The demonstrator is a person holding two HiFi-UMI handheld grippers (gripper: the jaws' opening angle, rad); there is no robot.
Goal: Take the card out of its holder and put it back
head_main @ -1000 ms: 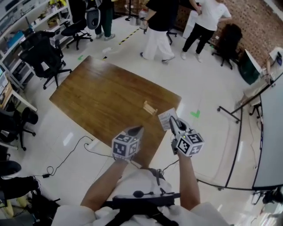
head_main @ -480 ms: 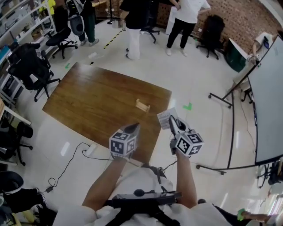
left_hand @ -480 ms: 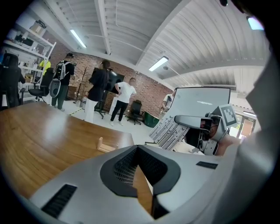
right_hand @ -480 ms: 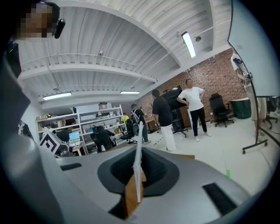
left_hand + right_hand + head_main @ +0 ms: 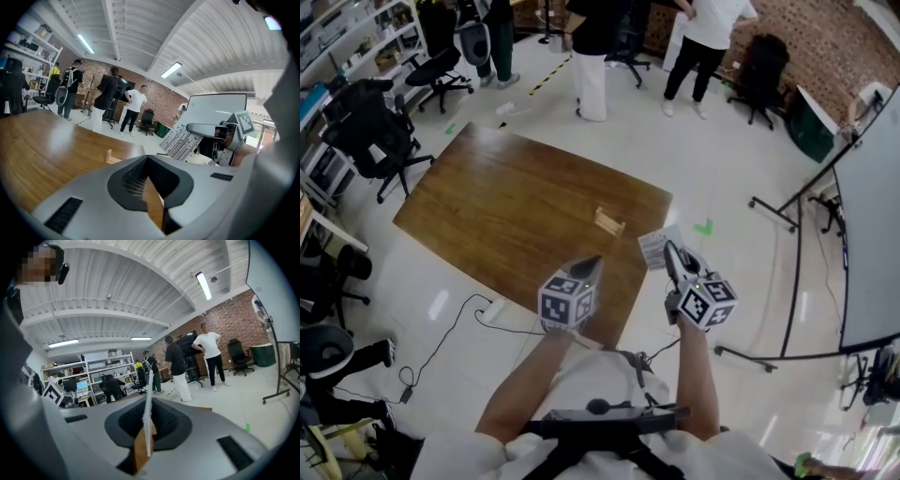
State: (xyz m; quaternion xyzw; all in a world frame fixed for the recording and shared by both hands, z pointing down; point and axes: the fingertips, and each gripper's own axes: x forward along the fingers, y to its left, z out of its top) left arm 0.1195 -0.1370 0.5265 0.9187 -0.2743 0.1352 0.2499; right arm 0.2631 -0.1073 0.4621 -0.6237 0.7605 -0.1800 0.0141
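Over the desk's [image 5: 487,206] near edge, the left gripper [image 5: 592,266] hovers closed and empty. The wooden holder [image 5: 609,221] stands unbraced ahead. The card [image 5: 656,249], pinched in the right gripper [image 5: 672,255], could miss its slot or shove it aside.

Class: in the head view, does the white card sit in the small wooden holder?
No, the right gripper pinches the white card clear of the empty wooden holder.

floor [image 5: 722,178]: glossy white | wall [image 5: 839,42]: brick | furniture: wooden table [image 5: 506,206], black chairs [image 5: 375,117], whiteboard [image 5: 874,244] | light: ceiling strips [image 5: 171,70]
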